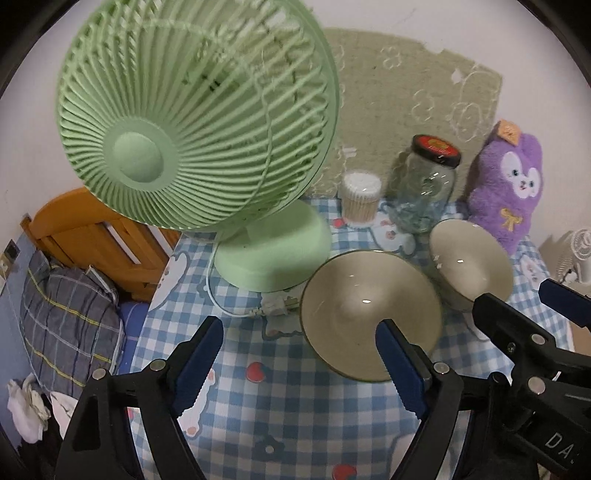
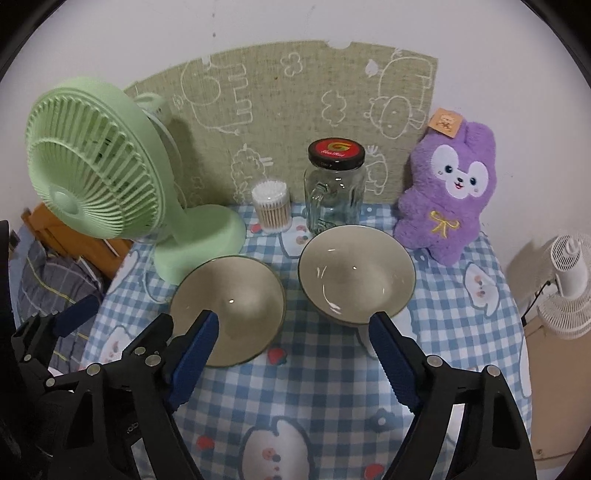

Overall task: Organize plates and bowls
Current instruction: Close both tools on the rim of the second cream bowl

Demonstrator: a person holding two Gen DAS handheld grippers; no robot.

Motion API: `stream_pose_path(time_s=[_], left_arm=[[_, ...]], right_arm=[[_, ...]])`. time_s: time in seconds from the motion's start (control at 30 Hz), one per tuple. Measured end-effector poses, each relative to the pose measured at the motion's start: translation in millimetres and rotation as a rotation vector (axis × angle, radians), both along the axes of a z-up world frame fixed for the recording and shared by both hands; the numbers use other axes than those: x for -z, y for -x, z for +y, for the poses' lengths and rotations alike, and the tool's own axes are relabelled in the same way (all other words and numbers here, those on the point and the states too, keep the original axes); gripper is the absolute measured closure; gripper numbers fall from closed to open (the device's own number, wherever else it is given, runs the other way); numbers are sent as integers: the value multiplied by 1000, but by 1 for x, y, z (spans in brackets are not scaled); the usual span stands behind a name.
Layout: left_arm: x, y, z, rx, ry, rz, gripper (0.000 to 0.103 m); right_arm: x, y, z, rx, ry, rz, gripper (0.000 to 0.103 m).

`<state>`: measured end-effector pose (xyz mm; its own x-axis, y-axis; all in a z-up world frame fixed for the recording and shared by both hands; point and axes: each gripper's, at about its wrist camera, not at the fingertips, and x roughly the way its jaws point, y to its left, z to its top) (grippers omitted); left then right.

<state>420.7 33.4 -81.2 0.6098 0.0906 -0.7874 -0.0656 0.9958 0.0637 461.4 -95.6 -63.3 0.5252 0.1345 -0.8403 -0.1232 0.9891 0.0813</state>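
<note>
- White wall point(image 2: 258, 22) from ten to two o'clock, a green cartoon-print mat point(image 2: 280, 122) against it at twelve.
- Orange wooden bed frame point(image 1: 92, 236) at nine, plaid bedding point(image 1: 62, 317) below.
- White fan point(image 2: 565, 284) at three.

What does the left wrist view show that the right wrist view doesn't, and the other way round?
Only the left wrist view: a white plug lying by the left bowl, and crumpled white cloth on the floor.
Only the right wrist view: the whole white fan; the left view catches just its edge.
Both: two bowls, green fan, jar, cotton swabs, purple plush, and both tongs, open and empty.
</note>
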Motion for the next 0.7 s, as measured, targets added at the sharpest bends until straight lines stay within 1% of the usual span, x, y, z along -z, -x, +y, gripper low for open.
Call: stream_pose_path(time_s=[0.07, 0.17, 0.2, 0.27, 0.3, 0.37, 0.43, 0.5, 0.53, 0.63, 0.7], left_arm=[[9, -9, 1, -6, 5, 20, 21], [21, -19, 5, -8, 23, 52, 26], [25, -22, 6, -9, 28, 65, 27], [30, -26, 7, -6, 34, 73, 34], [32, -28, 9, -2, 36, 79, 36], [32, -31, 9, 8, 44, 78, 42], [32, -34, 8, 23, 53, 75, 45], [34, -36, 7, 39, 60, 79, 49], [35, -37, 6, 41, 62, 80, 52], [41, -41, 7, 42, 74, 97, 59], [45, -44, 7, 45, 76, 107, 62]], right_arm=[[8, -7, 3, -6, -7, 23, 30], [19, -17, 9, -20, -10, 51, 40], [23, -20, 11, -27, -8, 55, 41], [29, -24, 13, -34, -12, 61, 49], [31, -26, 14, -29, -15, 63, 51], [35, -30, 12, -16, -34, 68, 53], [37, -34, 11, -8, -40, 73, 54], [39, -37, 12, -10, -28, 77, 56], [41, -39, 13, -12, -20, 80, 59], [48, -43, 17, -25, -2, 98, 65], [51, -44, 19, -27, 5, 105, 66]])
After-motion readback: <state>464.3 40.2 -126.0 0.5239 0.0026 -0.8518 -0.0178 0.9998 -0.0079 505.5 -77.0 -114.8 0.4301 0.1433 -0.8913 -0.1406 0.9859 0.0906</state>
